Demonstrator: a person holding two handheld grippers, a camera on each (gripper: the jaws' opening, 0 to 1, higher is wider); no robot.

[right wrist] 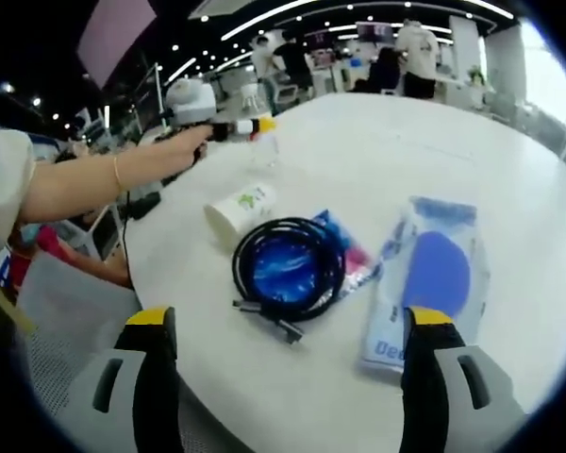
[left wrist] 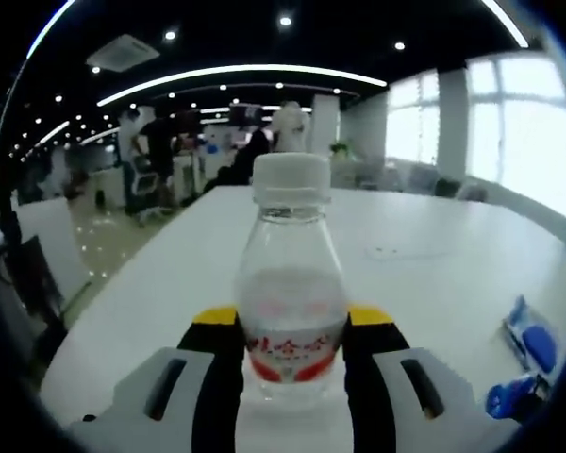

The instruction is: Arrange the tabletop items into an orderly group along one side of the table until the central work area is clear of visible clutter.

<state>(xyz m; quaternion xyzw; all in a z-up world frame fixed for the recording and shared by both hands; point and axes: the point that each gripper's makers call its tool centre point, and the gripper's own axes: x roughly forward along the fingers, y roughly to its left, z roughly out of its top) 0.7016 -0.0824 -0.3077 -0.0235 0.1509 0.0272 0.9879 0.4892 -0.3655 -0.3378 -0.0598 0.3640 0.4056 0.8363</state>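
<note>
A clear water bottle (left wrist: 292, 302) with a white cap and a red label stands upright between my left gripper's (left wrist: 293, 326) yellow-tipped jaws, which are shut on it. From the right gripper view, that left gripper (right wrist: 255, 125) is at the table's far left edge, held out by a person's arm (right wrist: 113, 179), with the bottle (right wrist: 267, 147) in it. My right gripper (right wrist: 291, 321) is open, hovering above a black coiled cable (right wrist: 239, 269) that lies on a blue packet (right wrist: 288, 269). A white paper cup (right wrist: 241, 209) lies on its side behind the coil.
A clear bag with a blue round item (right wrist: 434, 278) lies right of the coil; it also shows as blue shapes (left wrist: 528, 344) low on the right. The white table (right wrist: 377, 151) stretches far behind. People and office chairs stand beyond it.
</note>
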